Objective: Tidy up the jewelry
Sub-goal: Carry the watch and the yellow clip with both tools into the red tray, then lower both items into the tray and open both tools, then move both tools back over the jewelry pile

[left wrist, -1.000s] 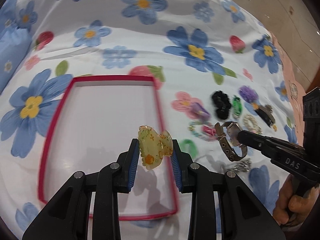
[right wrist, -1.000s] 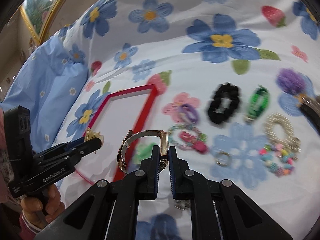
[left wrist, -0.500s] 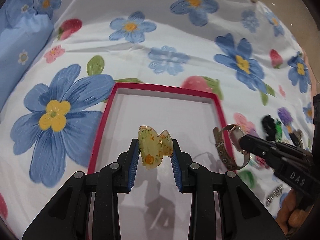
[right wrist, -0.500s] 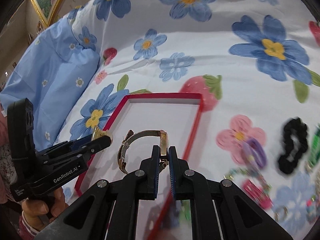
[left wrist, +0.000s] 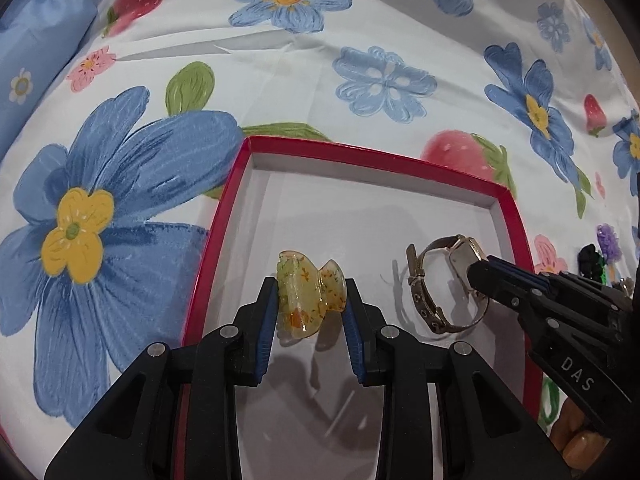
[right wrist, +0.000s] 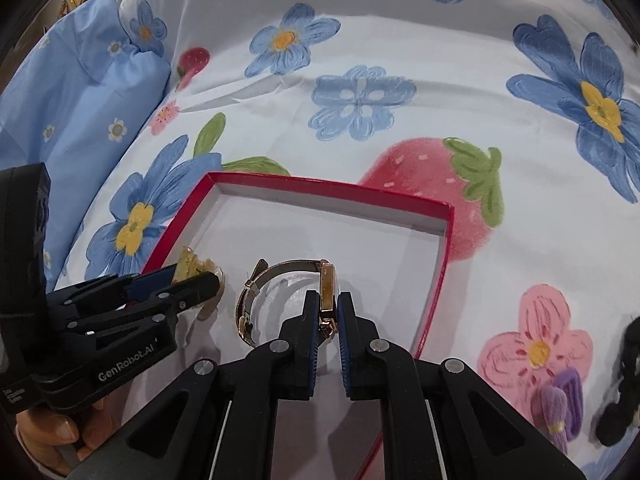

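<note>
A shallow box with a red rim point(left wrist: 400, 162) point(right wrist: 320, 186) and white floor lies on the flowered bedsheet. My left gripper point(left wrist: 312, 296) is shut on a translucent yellow hair claw clip point(left wrist: 310, 296), held low over the box's near left part. My right gripper point(right wrist: 329, 306) is shut on the gold case of a wristwatch point(right wrist: 326, 292) whose strap loops out to the left, also low inside the box. In the left wrist view the wristwatch point(left wrist: 444, 280) hangs from the right gripper point(left wrist: 478, 274) just right of the clip. The clip point(right wrist: 196, 268) shows in the right wrist view at the left gripper's tip.
A light blue pillow point(right wrist: 80, 100) lies at the left. Loose hair accessories stay on the sheet right of the box: a purple scrunchie point(right wrist: 560, 404), a black scrunchie point(right wrist: 624, 392), and small pieces point(left wrist: 600, 252) at the right edge. A hand point(right wrist: 52, 440) holds the left gripper's handle.
Both grippers have travelled left from the pile of accessories and dropped lower into the box, carrying the clip and the watch. Their grips have not changed.
</note>
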### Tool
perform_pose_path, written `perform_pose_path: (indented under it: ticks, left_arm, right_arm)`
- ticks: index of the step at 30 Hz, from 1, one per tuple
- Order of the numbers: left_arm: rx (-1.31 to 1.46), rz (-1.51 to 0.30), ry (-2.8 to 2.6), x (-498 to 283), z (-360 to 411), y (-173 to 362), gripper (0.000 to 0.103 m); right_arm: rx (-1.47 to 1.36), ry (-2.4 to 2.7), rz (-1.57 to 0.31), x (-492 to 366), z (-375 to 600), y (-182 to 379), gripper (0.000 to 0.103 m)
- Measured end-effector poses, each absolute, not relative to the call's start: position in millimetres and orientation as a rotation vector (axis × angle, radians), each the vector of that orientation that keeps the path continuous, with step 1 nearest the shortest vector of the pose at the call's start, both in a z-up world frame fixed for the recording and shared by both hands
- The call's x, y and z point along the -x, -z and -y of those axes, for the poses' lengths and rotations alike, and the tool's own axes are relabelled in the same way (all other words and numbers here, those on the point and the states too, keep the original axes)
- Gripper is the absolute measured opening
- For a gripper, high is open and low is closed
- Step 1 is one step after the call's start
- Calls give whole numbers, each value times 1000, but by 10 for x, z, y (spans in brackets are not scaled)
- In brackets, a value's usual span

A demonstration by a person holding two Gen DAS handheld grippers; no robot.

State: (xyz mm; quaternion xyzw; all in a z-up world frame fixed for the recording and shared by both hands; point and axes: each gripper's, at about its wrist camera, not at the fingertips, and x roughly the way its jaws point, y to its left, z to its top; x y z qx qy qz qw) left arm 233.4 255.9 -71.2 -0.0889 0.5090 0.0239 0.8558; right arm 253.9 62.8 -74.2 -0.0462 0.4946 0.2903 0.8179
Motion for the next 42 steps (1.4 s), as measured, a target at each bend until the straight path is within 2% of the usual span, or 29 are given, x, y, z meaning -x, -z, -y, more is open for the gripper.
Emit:
perform_pose_path:
  ticks: [7, 12, 14, 16, 19, 21, 24, 38, 40, 42]
  left_arm:
    - [156, -1071, -55, -2332, -2510, 731, 30]
    - [161, -1068, -64, -2324, -2525, 713, 30]
    - [167, -1060, -66, -2296, -2532, 675, 35]
    - [166, -1048, -72, -2255, -2524, 622, 44]
    - [169, -1029, -74, -2173, -2497, 522, 47]
    - [174, -1014, -67, -2103, -2457, 450, 47]
    - [177, -993, -49, -2002, -2355, 354, 49]
    - [169, -957, 87, -1675, -1603, 97, 52]
    - [164, -956, 105, -1644, -1488, 74, 52]
    - [160, -955, 121, -1624, -1383, 59, 54]
  right_arm:
    - [108, -650, -1051, -2545, -657, 744, 15]
    - [94, -658, -1047, -2538, -631, 737, 15]
    - [77, -666, -1041, -2528, -609, 700, 15]
    - [52, -682, -1027, -2500, -562, 616, 15]
    - [23, -692, -1000, -2438, -468, 476, 16]
    - [4, -691, -985, -2382, -370, 392, 17]
    - [-30, -680, -969, -2286, -158, 317, 25]
    - [-131, -533, -949, -1972, 973, 185, 27]
    - [-132, -513, -938, -1933, 1103, 157, 34]
    - [-140, -493, -929, -1893, 1245, 139, 36]
